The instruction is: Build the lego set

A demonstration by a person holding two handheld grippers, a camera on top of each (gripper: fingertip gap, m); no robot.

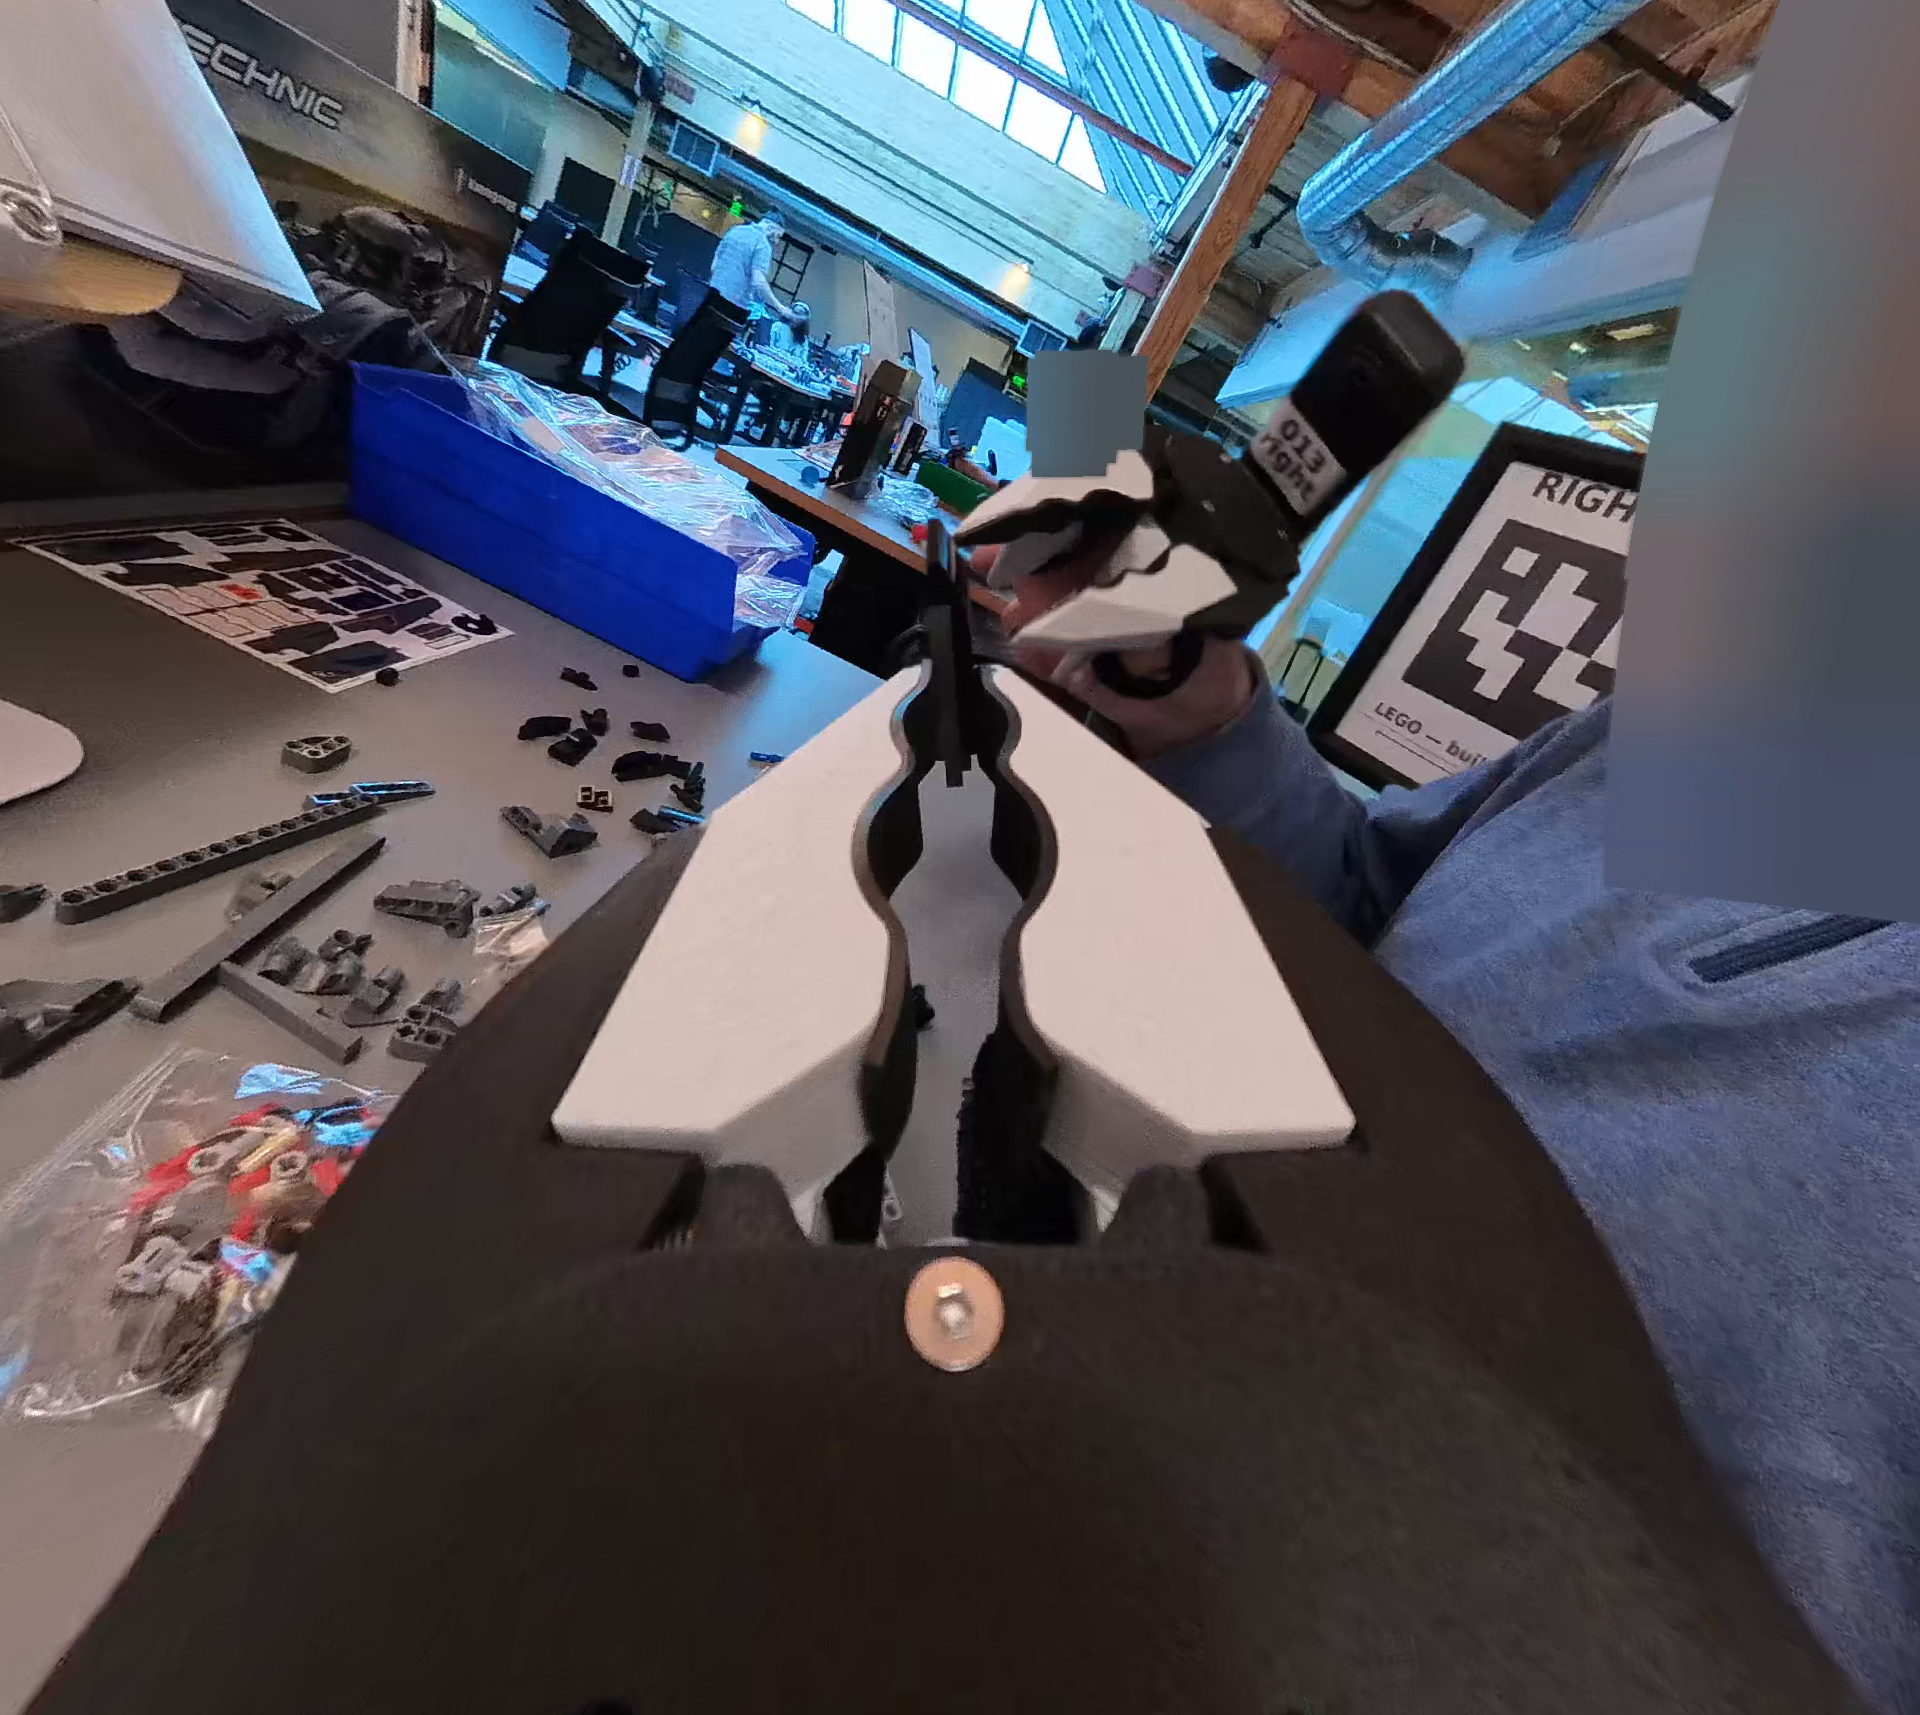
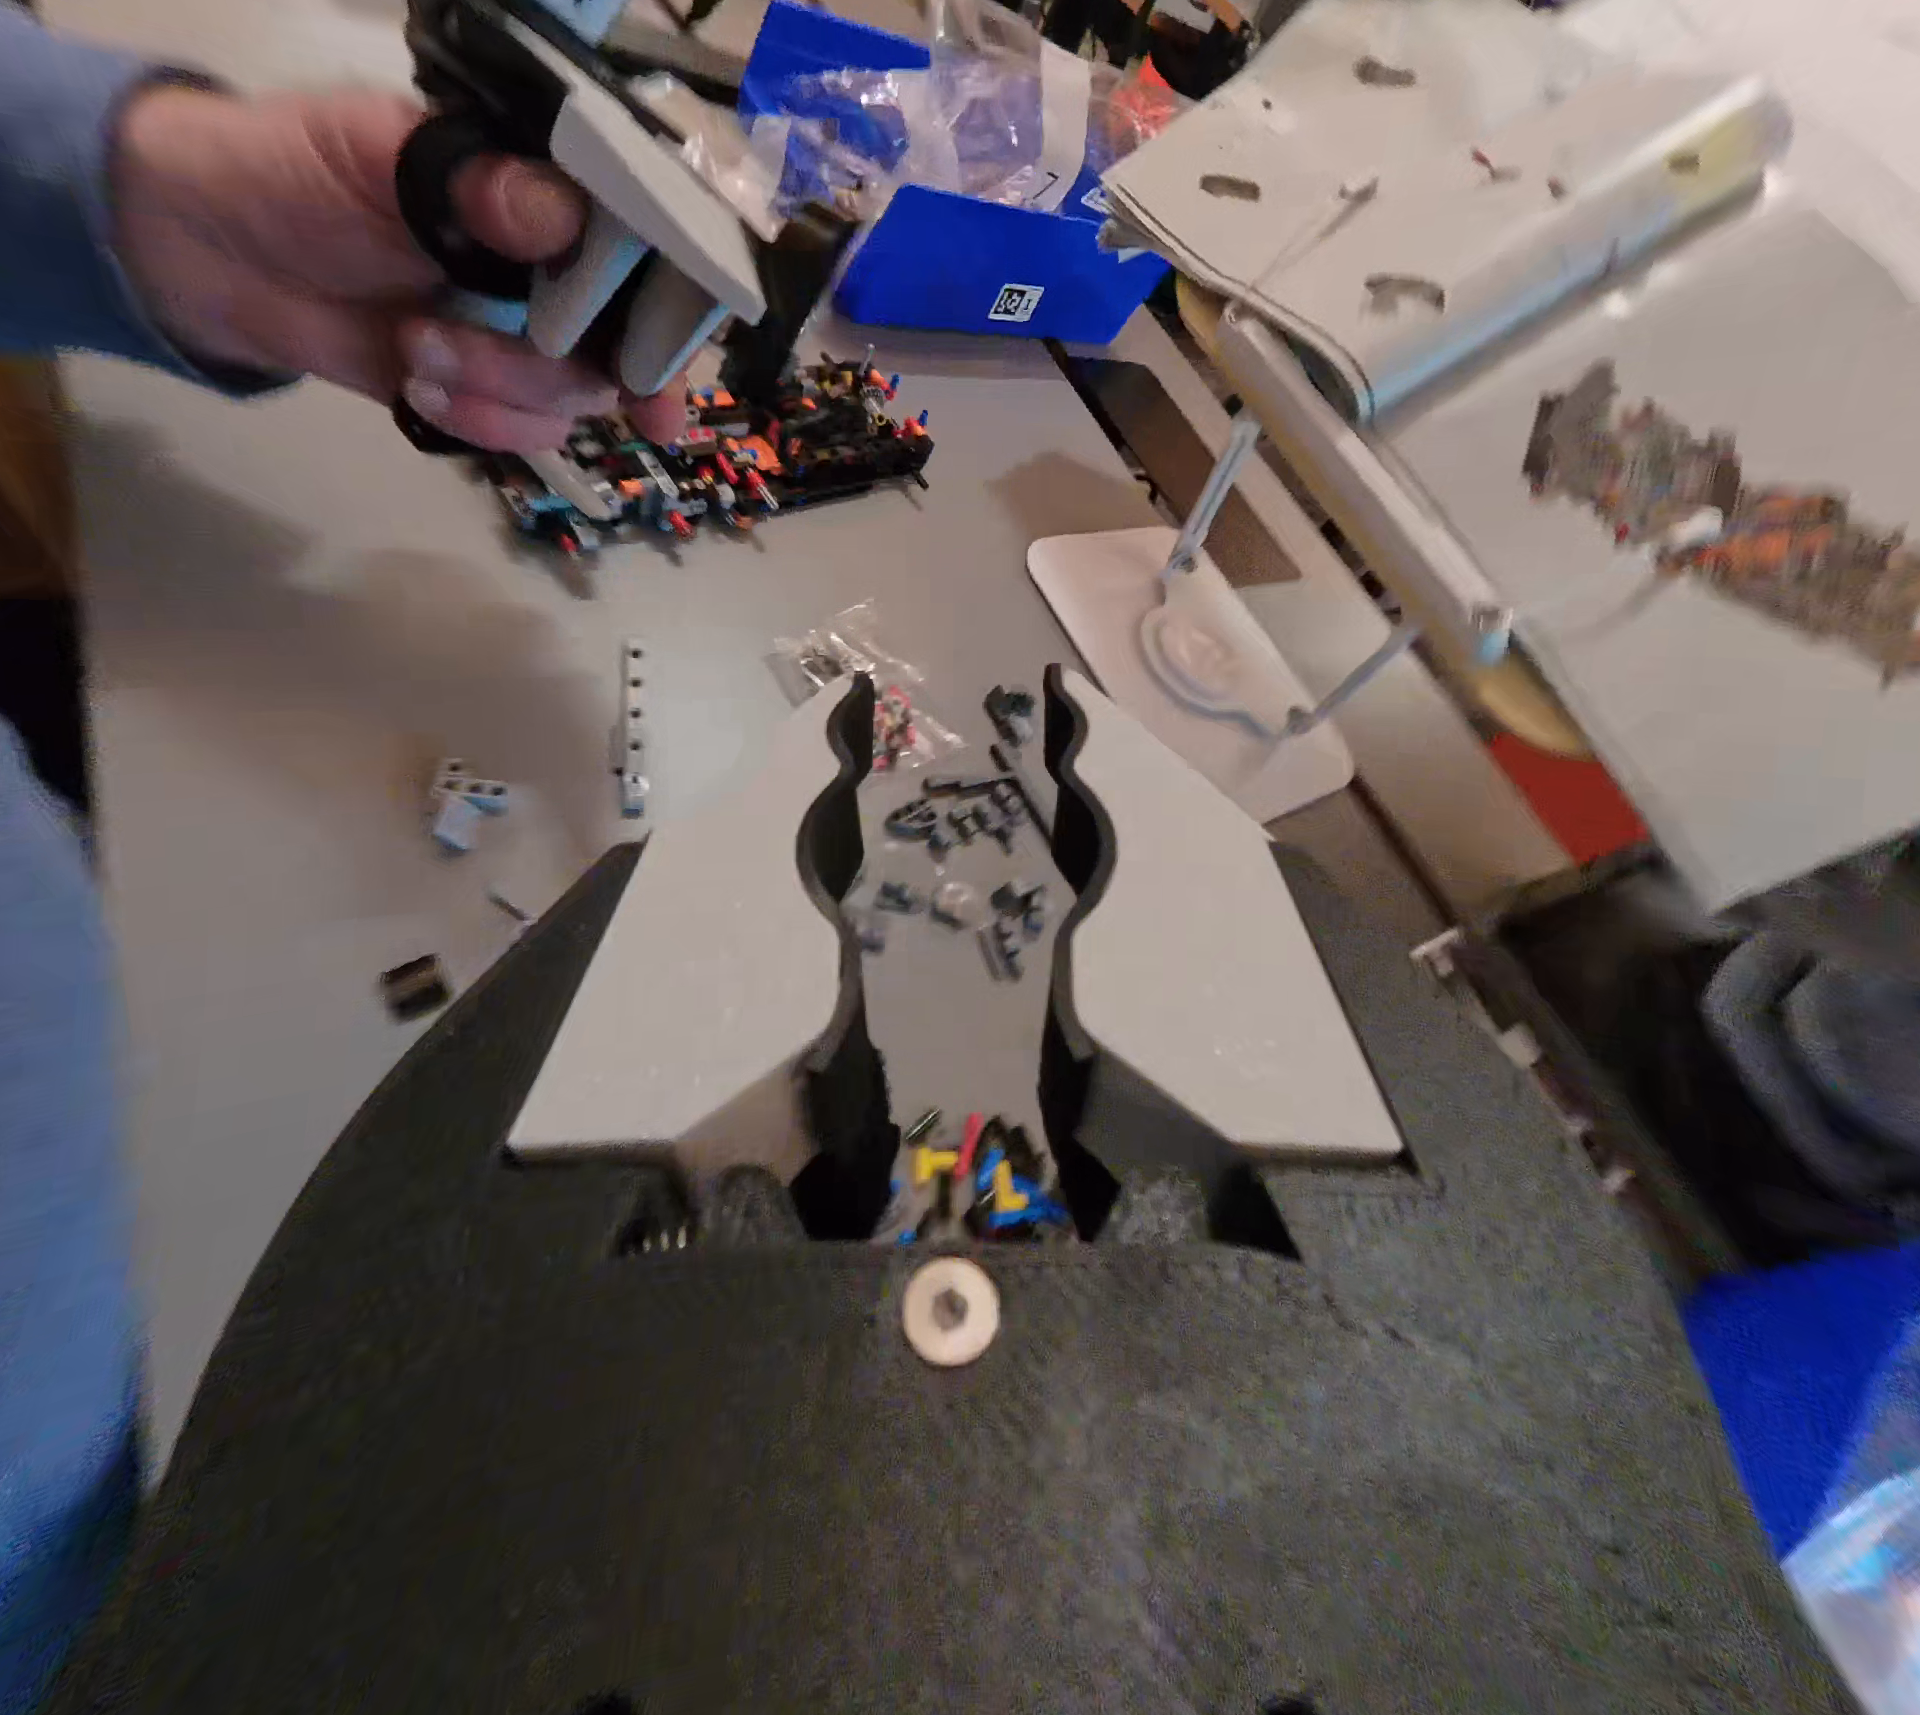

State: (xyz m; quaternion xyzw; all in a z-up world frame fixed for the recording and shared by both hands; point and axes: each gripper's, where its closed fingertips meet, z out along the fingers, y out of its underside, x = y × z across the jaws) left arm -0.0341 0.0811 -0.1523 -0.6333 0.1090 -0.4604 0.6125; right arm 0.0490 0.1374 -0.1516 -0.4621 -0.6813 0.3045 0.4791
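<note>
grey table [image 2: 312, 678] | 11 o'clock: part-built lego model [image 2: 727, 460] | centre: loose dark pieces [image 2: 966, 834] | 1 o'clock: blue bins [image 2: 977, 263] | 3 o'clock: stand base [image 2: 1195, 657]

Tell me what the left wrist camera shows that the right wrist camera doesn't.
Only the left wrist view shows the sticker sheet lying flat on the table and the left gripper shut on a thin black piece. Only the right wrist view shows the partly built model and the right gripper open and empty. Both show the blue bin and loose dark pieces.
</note>
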